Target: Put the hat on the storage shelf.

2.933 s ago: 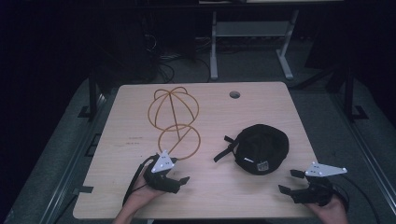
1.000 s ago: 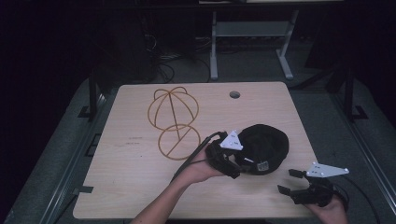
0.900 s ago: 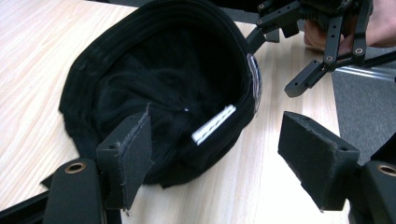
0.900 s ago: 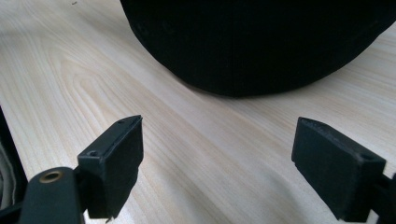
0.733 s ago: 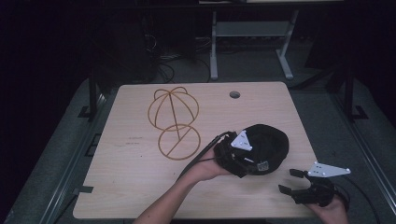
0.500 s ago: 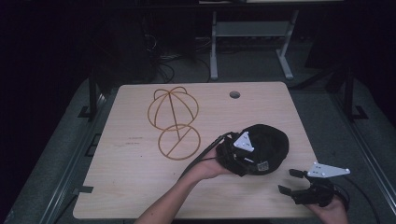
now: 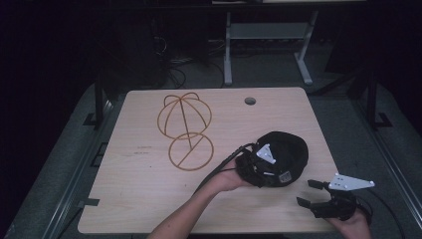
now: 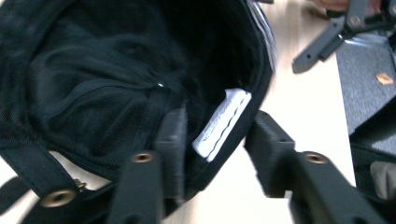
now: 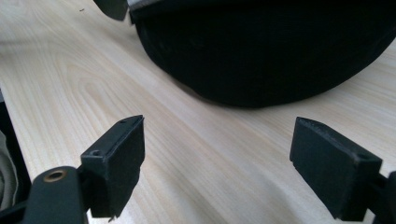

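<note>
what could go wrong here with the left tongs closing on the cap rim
The left tongs have just been closing with the black cap rim between their jaws, one inside, one outside. They straddle the white label, so they may pinch only the label or thin fabric and slip when lifted. The cap lies upside down and soft, so it could fold or drag toward the open right tongs.

Left gripper (image 7: 260,167) moved from lower left of the counter (image 7: 139,199) rightward onto the black cap (image 7: 288,152) at centre right; jaws just closing, cap rim and white label (image 8: 222,122) between them.
</note>
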Motion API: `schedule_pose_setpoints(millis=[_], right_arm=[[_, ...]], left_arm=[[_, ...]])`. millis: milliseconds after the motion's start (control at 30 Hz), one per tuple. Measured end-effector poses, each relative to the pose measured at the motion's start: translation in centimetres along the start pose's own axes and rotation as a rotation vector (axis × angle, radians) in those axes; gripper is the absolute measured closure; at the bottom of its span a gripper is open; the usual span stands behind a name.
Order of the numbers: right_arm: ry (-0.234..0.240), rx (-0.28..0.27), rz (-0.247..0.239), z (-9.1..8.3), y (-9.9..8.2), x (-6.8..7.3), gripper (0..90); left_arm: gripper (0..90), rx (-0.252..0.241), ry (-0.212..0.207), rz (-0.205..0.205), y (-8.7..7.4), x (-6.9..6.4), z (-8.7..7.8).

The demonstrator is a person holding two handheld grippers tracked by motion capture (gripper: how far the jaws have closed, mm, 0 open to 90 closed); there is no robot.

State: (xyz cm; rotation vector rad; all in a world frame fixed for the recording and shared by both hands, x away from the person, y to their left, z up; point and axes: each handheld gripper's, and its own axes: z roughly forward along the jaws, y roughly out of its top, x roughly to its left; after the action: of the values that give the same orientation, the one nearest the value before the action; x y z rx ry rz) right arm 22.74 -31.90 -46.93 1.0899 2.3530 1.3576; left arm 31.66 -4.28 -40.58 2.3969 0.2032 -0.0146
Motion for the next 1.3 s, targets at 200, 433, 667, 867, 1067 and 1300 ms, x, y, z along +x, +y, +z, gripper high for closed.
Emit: schedule_pose_setpoints(millis=[200,433,667,867,1067,1300], right_arm=[[0.000,-0.022,0.021,-0.1,-0.1,-0.1,15.7],[0.012,-0.055,0.034,-0.2,0.0,0.1,14.7],[0.015,-0.078,0.020,-0.3,0.3,0.7,14.8],[0.023,-0.149,0.016,-0.7,1.3,1.4,15.1],[0.008,-0.190,0.008,-1.1,2.0,1.5,15.1],[0.011,-0.252,0.002,-1.6,3.2,1.7,15.2]], left_arm=[[72.0,0.001,-0.004,-0.001,0.3,-0.3,-0.1],[79.7,-0.030,-0.005,0.020,0.9,-0.8,-0.6],[80.3,-0.093,-0.029,0.021,2.1,-1.1,-2.3],[80.6,-0.166,-0.039,0.018,3.6,-1.1,-4.3],[80.6,-0.219,-0.056,-0.007,4.4,-0.8,-5.7],[80.6,-0.255,-0.086,-0.025,4.9,-0.4,-7.0]])
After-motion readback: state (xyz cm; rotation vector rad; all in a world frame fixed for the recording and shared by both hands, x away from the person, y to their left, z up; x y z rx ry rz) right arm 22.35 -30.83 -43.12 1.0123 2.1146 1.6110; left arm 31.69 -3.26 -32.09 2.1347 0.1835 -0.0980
